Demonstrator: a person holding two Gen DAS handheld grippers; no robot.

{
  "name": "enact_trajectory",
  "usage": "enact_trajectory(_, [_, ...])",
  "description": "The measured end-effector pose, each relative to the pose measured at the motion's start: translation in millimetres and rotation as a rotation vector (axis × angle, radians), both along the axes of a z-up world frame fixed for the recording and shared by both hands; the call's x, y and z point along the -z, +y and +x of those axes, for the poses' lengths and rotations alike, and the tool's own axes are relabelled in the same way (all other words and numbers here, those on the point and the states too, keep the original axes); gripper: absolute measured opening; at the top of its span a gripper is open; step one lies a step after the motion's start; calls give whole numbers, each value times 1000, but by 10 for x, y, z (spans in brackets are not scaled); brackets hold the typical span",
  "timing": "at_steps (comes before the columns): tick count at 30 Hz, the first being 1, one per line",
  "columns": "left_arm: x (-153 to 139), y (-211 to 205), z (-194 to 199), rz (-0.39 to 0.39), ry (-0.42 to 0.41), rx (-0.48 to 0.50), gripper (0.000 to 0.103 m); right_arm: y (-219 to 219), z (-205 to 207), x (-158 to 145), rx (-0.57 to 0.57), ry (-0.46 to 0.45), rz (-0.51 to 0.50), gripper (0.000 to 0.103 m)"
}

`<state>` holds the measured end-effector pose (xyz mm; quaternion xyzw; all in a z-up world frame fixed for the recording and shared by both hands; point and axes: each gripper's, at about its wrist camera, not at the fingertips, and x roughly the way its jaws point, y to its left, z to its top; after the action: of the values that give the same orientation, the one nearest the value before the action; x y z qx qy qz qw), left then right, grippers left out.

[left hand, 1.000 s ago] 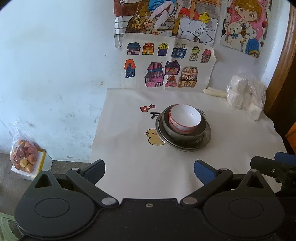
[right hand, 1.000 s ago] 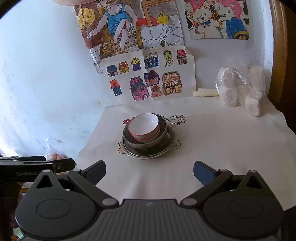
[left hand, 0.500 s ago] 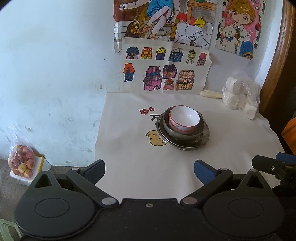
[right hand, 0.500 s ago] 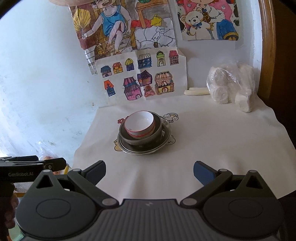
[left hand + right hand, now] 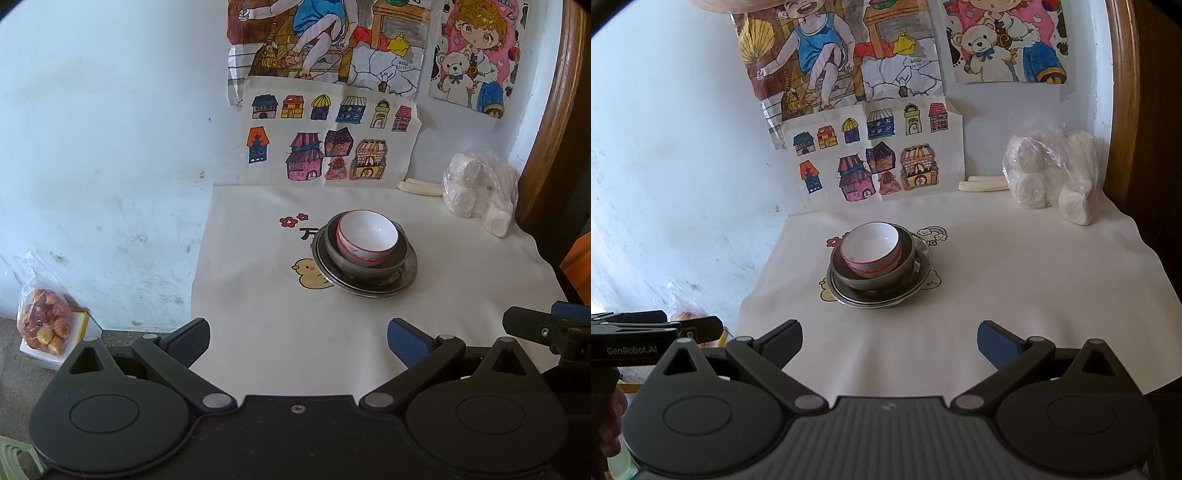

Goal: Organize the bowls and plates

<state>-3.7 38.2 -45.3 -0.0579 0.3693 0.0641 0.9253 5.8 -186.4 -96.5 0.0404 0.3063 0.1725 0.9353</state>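
A white bowl with a red rim sits inside a dark grey bowl, which rests on a metal plate. The stack stands in the middle of the white cloth-covered table. My left gripper is open and empty, held back near the table's front edge. My right gripper is open and empty too, at the front edge. Each gripper shows at the side of the other's view, the right one and the left one.
A plastic bag of white rolls and a pale stick lie at the back right. Drawings hang on the wall. A bag of fruit sits on the floor at left. A wooden frame borders the right.
Both grippers have drawn back from the stack, which now looks smaller and farther away. The stack has not moved. Both stay open.
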Motion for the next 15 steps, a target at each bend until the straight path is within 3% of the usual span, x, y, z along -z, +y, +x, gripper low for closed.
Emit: enact_trajectory(15, [-4,33,-12,-5,-6,-1,102,8,3,-18,2,-4,-3,103])
